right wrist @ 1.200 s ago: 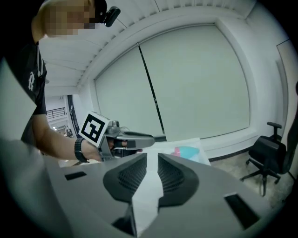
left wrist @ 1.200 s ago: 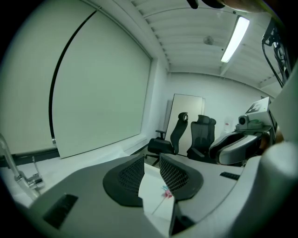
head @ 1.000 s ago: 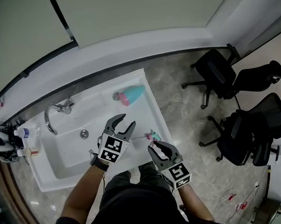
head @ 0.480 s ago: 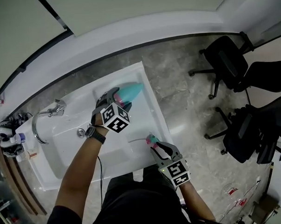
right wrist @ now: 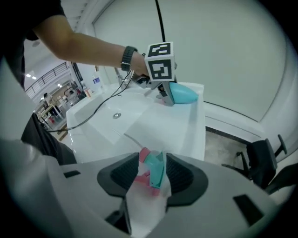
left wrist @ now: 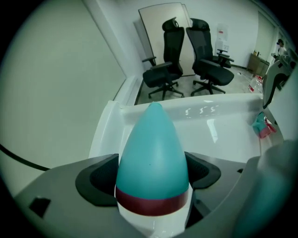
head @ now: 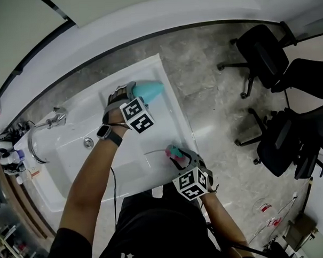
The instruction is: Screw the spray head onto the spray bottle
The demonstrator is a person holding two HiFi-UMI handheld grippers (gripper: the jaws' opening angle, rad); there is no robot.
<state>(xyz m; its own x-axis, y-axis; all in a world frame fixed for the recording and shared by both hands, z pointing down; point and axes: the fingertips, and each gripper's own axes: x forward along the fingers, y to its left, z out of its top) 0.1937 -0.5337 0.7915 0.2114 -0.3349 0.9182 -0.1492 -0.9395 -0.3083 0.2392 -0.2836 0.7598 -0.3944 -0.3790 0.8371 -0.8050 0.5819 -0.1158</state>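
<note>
Grey stone floor (head: 213, 97) is seen all round, and black office chairs (head: 262, 54) are parked on it at the right. Most of the middle is filled by a big white sink (head: 130, 154), with a silver tap (head: 51, 117) at its left end. Both of the task's things are laid on the flat white part to the right of the bowl, well apart from each other.

The left gripper (head: 134, 92) is held out on a bare arm (head: 89, 177), and a dark watch (head: 104, 132) is worn on the wrist. It is pointed down at the far corner of the sink. Its jaws are spread wide and have just been opening. The spray bottle (left wrist: 151, 153) is laid on its side between them, with one jaw on each side. It is blue-green and pointed, with a dark red band round it, and its tip is turned toward the chairs. It is framed by the jaws, not pinched.

The right gripper (head: 181, 159) is held low at the near edge of the sink. Its jaws are partly spread and have just been opening too. The small spray head (right wrist: 154, 169), blue-green and pink, is found between them. A gap is seen at one side of it, so it is not pinched. A thin tube (head: 154, 151) is stuck out from it across the sink.
</note>
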